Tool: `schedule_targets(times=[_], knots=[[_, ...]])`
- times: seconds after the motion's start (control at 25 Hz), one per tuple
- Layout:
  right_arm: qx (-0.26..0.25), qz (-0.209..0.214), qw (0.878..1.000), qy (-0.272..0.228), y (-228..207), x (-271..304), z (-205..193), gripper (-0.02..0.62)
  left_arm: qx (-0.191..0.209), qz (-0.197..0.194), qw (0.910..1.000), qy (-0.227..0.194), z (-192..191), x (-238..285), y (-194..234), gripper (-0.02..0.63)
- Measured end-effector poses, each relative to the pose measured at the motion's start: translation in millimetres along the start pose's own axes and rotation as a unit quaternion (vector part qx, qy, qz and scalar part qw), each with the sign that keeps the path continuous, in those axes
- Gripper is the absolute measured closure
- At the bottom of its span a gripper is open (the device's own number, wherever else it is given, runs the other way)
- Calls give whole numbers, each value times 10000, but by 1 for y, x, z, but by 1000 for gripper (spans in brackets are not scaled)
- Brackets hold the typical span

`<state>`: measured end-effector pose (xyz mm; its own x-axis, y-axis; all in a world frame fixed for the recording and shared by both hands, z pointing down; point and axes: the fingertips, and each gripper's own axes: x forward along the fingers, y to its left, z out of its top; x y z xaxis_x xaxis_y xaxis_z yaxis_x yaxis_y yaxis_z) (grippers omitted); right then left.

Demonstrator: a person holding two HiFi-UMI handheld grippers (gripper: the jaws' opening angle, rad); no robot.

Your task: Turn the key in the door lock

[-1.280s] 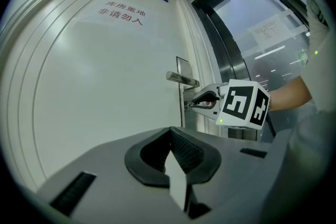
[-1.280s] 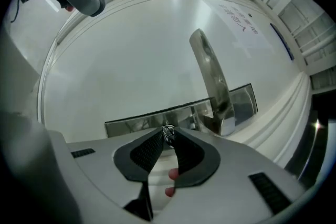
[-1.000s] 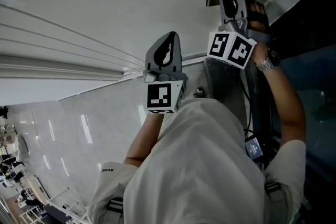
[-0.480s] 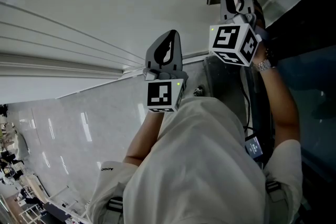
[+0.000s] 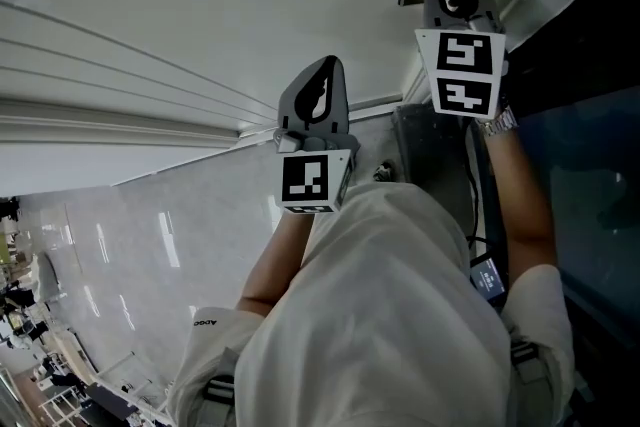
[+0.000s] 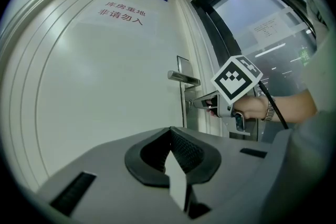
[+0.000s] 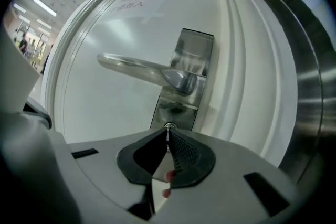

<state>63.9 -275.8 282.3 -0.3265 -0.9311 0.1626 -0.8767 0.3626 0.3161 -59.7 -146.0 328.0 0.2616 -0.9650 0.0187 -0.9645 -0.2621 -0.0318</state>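
Two grippers, one door (image 7: 105, 107), one lever handle (image 7: 137, 67), one lock plate (image 7: 190, 68), one key (image 7: 167, 140); right gripper (image 7: 168, 131) sits just under the handle, its jaws have just been closing and are clamped on the key, which stands in the plate's lower part, below the lever; ridged door frame (image 7: 247, 86) runs just beside the plate's right edge; left gripper (image 6: 170, 134) has its jaws together, nothing between them, and is well apart from the plate, with bare door panel ahead.

Dim indoor light, fisheye-warped dark edges
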Motion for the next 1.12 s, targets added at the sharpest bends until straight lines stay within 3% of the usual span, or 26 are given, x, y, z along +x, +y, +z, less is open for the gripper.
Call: schedule_targets(times=[0.12, 0.24, 0.4, 0.6, 0.76, 0.92, 1.12], knots=[[957, 238, 9951, -27, -2, 1, -2, 583, 0, 1, 10000, 8, -1, 0, 0, 600], [2010, 513, 9782, -44, -5, 1, -4, 583, 13, -39, 10000, 13, -1, 0, -2, 600], [3165, 833, 9449, -24, -9, 1, -6, 583, 12, -56, 10000, 14, -1, 0, -3, 600], [4249, 1144, 8980, -40, -11, 2, -9, 583, 20, -48, 10000, 1, -1, 1, -3, 600], [4920, 1328, 8604, -77, -11, 2, -9, 583, 25, -50, 10000, -4, 0, 2, -3, 600], [5662, 1388, 8123, -173, -11, 2, -10, 583, 21, -37, 10000, -20, 0, 2, -2, 600], [6117, 1335, 7793, -276, -13, 1, -12, 583, 10, -2, 10000, -22, 1, 2, -1, 600]])
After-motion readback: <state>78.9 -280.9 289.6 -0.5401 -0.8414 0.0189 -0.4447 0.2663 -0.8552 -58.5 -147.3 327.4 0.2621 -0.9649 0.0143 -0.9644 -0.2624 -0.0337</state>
